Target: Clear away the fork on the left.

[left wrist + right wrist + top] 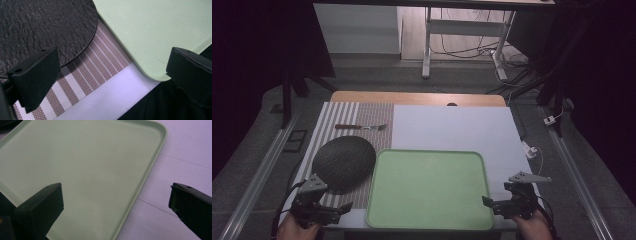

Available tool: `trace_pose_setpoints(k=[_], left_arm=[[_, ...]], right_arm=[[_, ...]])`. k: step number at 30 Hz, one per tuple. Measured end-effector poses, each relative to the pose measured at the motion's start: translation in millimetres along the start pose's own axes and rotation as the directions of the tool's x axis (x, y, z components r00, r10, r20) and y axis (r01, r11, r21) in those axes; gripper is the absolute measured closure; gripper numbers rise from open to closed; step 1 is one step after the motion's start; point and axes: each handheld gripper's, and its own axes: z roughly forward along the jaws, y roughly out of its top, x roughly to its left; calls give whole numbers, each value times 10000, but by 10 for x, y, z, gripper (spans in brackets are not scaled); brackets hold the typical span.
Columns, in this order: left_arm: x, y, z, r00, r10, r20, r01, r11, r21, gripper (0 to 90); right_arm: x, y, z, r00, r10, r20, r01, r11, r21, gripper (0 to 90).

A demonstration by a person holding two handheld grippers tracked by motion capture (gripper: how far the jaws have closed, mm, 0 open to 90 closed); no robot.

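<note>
Left gripper [343, 209] wide open and empty at the near left corner of the pale green plastic tray [430, 189], right gripper [490, 204] equally spread, holding nothing, at the tray's near right corner, round black slate plate [344, 162] just left of the tray on a striped woven mat [362, 120].

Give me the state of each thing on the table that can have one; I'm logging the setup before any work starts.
Green tray: flat on the table, nothing in it.
Black plate: flat on the striped mat, nothing on it, rim meeting the tray's left edge.
Fork: lying flat on the mat beyond the plate, untouched.
Left tongs: open, holding nothing.
Right tongs: open, holding nothing.
</note>
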Motion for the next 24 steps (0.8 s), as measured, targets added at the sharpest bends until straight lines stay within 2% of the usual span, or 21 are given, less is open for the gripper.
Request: trace_pose_setpoints(k=[16, 24], left_arm=[[20, -1, -6, 9997, -218, -145, 218, 9998, 25, 0], [26, 10, 18, 9994, -295, -164, 299, 9992, 263, 0]], right_arm=[[-3, 1, 10, 9999, 16, -109, -16, 10000, 28, 1], [-8, 3, 8, 9999, 59, -138, -58, 10000, 72, 2]])
